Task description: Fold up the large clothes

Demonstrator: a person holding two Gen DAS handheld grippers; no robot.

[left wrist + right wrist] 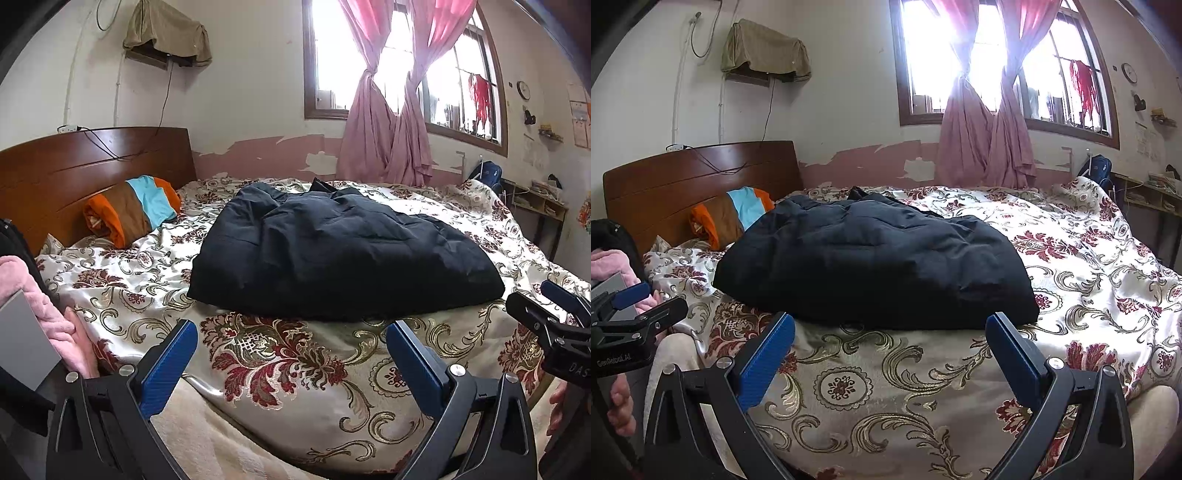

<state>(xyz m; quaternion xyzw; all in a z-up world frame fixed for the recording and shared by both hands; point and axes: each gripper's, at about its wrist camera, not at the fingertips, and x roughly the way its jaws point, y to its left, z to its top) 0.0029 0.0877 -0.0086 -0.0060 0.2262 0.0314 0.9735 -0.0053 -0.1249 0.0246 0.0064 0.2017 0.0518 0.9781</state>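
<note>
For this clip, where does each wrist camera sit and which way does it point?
Left wrist: behind the open left gripper, facing the dark padded jacket on the floral bedspread; right gripper at right edge.
Right wrist: behind the open right gripper, slightly further right, same heading; left gripper and a hand at left.
Shared: jacket, bedspread, wooden headboard, pink curtains.

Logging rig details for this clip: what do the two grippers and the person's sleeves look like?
Both the left gripper and the right gripper have black angular frames, silver screws and textured blue finger pads. White lettering marks each body, partly readable. A fluffy pink sleeve shows at the left.
</note>
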